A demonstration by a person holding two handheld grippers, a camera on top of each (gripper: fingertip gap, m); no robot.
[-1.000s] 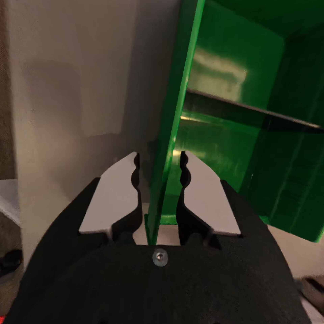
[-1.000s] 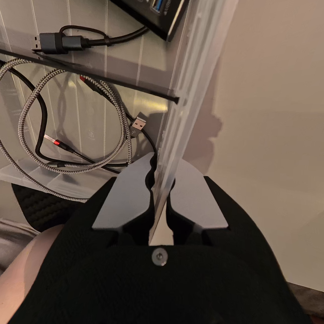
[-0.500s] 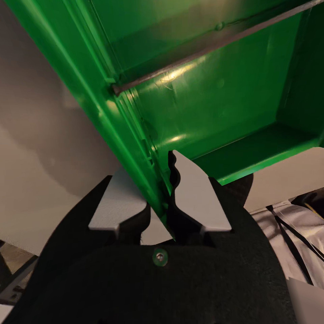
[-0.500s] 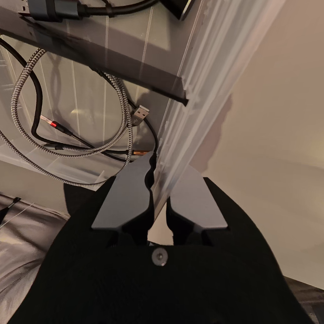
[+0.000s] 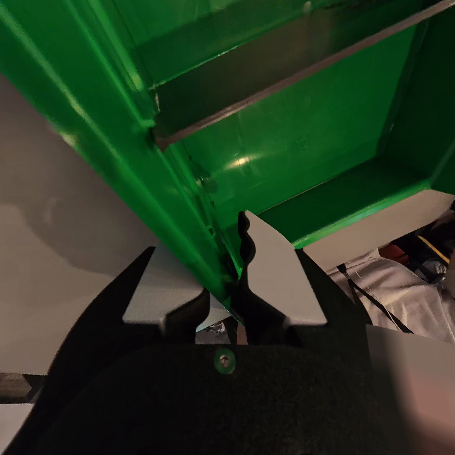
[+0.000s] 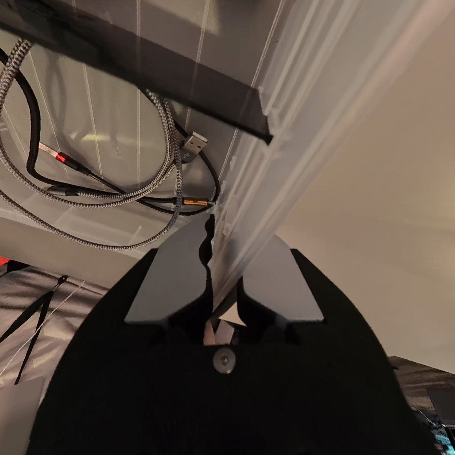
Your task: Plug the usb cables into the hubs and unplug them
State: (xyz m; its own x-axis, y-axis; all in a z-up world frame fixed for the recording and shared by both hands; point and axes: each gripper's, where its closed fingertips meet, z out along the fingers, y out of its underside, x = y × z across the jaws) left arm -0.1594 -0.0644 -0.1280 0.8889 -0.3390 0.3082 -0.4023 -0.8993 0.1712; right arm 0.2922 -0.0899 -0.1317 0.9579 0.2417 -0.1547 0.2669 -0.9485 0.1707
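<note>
My left gripper [image 5: 216, 246] is shut on the side wall of an empty green bin [image 5: 270, 160], which is tilted and has a dark divider [image 5: 270, 98] across it. My right gripper [image 6: 236, 234] is shut on the side wall of a clear bin [image 6: 283, 123]. Inside the clear bin lie a coiled grey braided cable [image 6: 170, 138], a grey USB plug [image 6: 194, 144], a red-collared plug [image 6: 60, 157] and a gold plug [image 6: 194, 202], under a black divider [image 6: 172, 86]. No hub is in view.
A pale surface [image 5: 61, 172] lies behind the green bin and also shows in the right wrist view [image 6: 369, 197]. Grey fabric with black straps lies below the bins [image 5: 394, 295] and also shows in the right wrist view [image 6: 49, 307]. Spacing between my two grippers at the tips: around 45 centimeters. To reach the red-collared plug [image 6: 60, 157] in a straight line is about 12 centimeters for my right fingers, about 30 centimeters for my left.
Both bins have tilted and come closer in the views, each held by its wall. The black hub and the top cable have slid out of the right wrist view.
</note>
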